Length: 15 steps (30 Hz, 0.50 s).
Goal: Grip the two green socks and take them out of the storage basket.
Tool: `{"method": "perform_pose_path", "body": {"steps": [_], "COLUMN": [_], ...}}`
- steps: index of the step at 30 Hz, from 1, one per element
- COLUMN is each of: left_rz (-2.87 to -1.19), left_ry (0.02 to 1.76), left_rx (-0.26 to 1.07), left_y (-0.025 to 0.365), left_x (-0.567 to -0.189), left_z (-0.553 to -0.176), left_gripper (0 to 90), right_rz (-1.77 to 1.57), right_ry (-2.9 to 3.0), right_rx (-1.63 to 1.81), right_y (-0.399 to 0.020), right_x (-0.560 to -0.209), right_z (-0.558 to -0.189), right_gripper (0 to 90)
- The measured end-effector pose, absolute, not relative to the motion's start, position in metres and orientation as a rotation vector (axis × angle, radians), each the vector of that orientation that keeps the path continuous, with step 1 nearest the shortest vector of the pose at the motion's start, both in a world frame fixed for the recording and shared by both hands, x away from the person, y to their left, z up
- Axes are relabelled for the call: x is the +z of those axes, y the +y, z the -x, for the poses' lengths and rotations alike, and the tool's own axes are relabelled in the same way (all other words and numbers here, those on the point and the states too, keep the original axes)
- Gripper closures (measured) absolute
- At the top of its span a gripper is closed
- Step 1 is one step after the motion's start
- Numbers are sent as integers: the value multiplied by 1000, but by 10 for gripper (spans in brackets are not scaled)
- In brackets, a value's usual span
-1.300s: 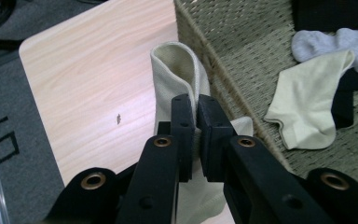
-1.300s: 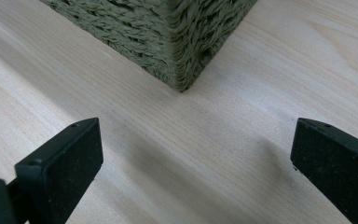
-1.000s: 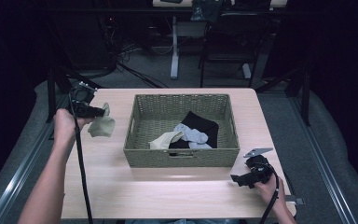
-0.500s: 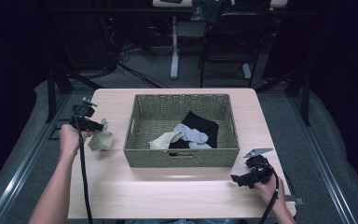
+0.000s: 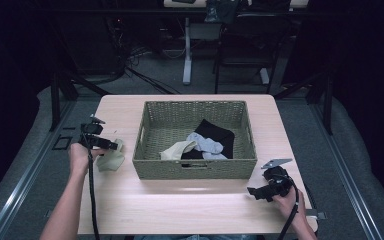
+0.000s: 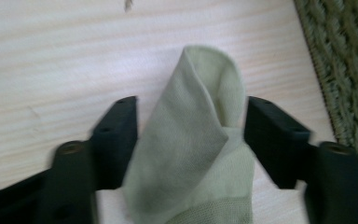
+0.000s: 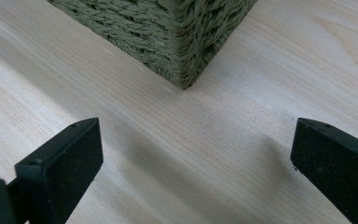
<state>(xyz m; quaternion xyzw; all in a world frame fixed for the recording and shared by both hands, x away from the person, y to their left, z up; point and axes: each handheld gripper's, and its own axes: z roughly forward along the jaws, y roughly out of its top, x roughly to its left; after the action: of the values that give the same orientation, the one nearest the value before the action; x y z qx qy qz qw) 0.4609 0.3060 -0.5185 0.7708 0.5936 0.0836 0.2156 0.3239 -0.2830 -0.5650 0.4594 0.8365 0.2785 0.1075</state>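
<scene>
- My left tongs (image 6: 191,140) stood with their jaws spread, a pale green sock (image 6: 191,154) lying folded between them; the left jaw looked to touch its edge, while a sliver of table showed beside the right one, so nothing was pinched.
- From the high view, that sock (image 5: 111,157) lay on the table (image 5: 190,205) just under those tongs (image 5: 111,146), between them and the wicker basket (image 5: 195,169).
- The basket wall (image 6: 349,70) ran along the right of the left tongs.
- My right tongs (image 7: 191,154) were wide apart and held nothing, over bare wood.
- Ahead of them stood the basket's corner (image 7: 182,42), near but apart.
- Inside the basket lay a cream sock (image 5: 177,150), a grey one (image 5: 206,144) and a black cloth (image 5: 215,131).
</scene>
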Motion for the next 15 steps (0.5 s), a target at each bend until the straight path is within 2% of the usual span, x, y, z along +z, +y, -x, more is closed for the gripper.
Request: {"method": "perform_pose_path", "body": {"steps": [4,10,15], "left_rz": [-2094,-2049,-2051], "left_ry": [1622,1566,1491], "left_rx": [250,291,324], "left_y": [308,303,289], "left_x": [-501,-468,-444], "left_z": [-456,-451,-448], "left_gripper": [159,46,26], "right_rz": [-1359,-1355,-1360], "right_ry": [2461,2462,2458], "right_rx": [819,823,824], "right_y": [-283,-283,-283], "right_x": [-566,-566,-567], "right_z": [-324,-324,-324], "right_gripper": [15,15,15]}}
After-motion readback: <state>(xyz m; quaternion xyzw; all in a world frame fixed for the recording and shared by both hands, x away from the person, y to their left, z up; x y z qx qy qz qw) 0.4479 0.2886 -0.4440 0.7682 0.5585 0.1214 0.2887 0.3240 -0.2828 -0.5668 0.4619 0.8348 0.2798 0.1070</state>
